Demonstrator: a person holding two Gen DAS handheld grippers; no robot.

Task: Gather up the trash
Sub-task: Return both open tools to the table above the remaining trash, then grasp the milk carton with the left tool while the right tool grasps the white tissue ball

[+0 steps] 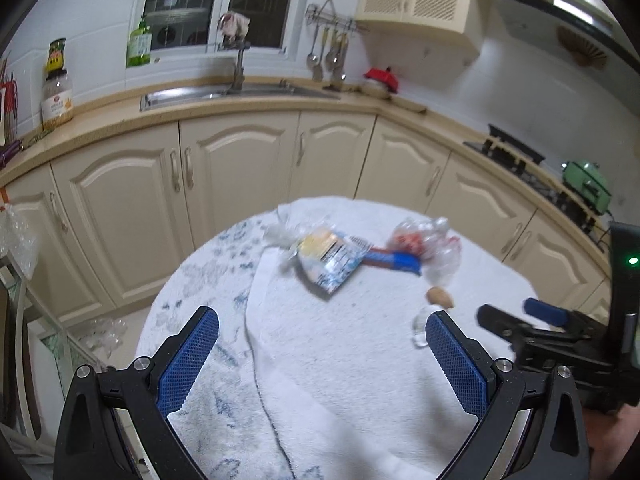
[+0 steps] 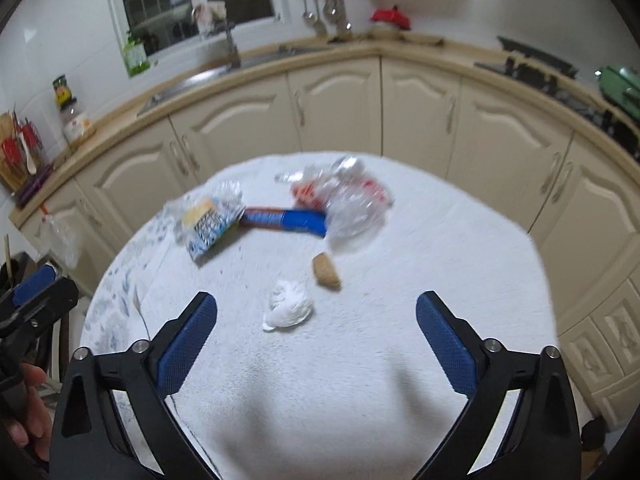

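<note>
Trash lies on a round table under a white towel (image 2: pixel 360 360). There is a yellow-and-blue snack packet (image 1: pixel 330 258) (image 2: pixel 210 222), a blue wrapper (image 1: pixel 394 261) (image 2: pixel 286 220), a crumpled clear plastic bag with red print (image 1: pixel 430 242) (image 2: pixel 346 200), a brown cork-like piece (image 1: pixel 440 296) (image 2: pixel 326 272) and a white crumpled tissue (image 2: pixel 288 305) (image 1: pixel 420 326). My left gripper (image 1: pixel 322 336) is open and empty, short of the packet. My right gripper (image 2: pixel 316 322) is open and empty, with the tissue between its fingertips. The right gripper shows in the left wrist view (image 1: pixel 516 320), the left one in the right wrist view (image 2: pixel 38 284).
Cream kitchen cabinets (image 1: pixel 240 176) curve behind the table, with a sink (image 1: pixel 224 94), a stove (image 1: pixel 516 156) and a green pot (image 1: pixel 586 182) on the counter. A rack holding clear plastic (image 1: pixel 16 240) stands left of the table.
</note>
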